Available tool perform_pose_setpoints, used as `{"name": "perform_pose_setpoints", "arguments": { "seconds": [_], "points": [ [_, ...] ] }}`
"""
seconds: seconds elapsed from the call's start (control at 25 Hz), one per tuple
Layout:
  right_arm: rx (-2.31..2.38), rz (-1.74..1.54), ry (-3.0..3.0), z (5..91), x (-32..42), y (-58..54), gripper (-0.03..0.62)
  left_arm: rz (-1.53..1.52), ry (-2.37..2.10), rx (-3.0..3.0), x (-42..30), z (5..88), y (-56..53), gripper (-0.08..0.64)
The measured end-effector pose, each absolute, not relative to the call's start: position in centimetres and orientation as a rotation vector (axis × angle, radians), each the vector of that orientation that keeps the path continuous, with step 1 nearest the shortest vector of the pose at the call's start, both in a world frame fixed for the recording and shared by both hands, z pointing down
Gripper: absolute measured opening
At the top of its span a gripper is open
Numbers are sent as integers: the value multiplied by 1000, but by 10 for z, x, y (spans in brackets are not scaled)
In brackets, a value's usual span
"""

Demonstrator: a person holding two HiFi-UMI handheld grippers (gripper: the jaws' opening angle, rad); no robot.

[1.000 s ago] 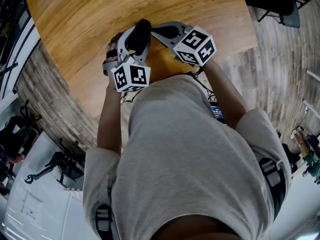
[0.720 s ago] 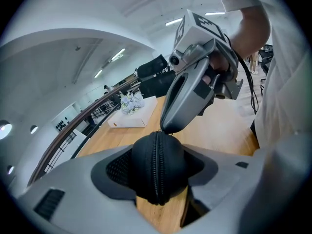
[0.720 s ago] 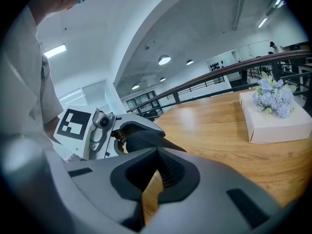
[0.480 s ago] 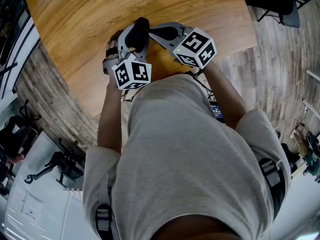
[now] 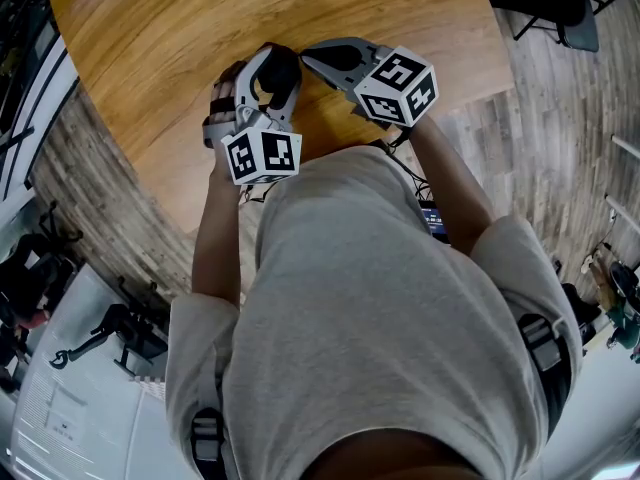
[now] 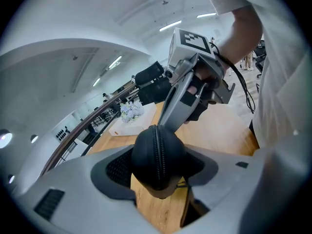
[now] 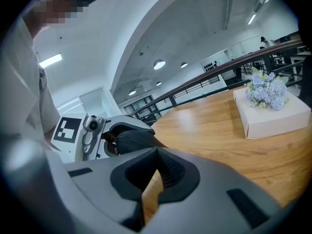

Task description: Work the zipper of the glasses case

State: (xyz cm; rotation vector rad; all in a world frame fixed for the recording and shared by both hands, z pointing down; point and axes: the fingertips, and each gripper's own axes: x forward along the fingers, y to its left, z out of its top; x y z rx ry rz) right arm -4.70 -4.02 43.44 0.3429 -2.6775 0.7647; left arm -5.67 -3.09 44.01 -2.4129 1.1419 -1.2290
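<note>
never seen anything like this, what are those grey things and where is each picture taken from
There is no robot here. A person in a grey shirt holds a grey two-jaw hand tool, called a gripper, in each hand over a round wooden table. The head view comes from a camera on the person's head, looking steeply down. The two gripper views come from cameras riding on each tool, looking along its jaws. The left gripper is clamped around a black zipped glasses case, held over the table. The right gripper has its jaws together, with its tips at the case's zipper line. Whether it pinches the zipper pull cannot be seen. Further off on the table stands a pale box with flowers.
</note>
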Motion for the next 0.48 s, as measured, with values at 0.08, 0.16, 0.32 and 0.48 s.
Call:
{"name": "perform_pose_setpoints", "arguments": {
  "seconds": [0.08,0.16,0.32,0.48],
  "points": [
    [328,763,-2683,434,-49,-38,26,-1263,1157,-2412,-59,445,-32,272],
    [297,769,-2713,426,-51,-33,25,-1316,1174,-2401,-65,452,-33,272],
    [276,738,-2743,412,-56,-25,25,-1337,1207,-2393,-76,455,-34,272],
    [364,733,-2746,418,-44,-41,25,-1202,1140,-2401,-68,435,-33,272]
  ]
}}
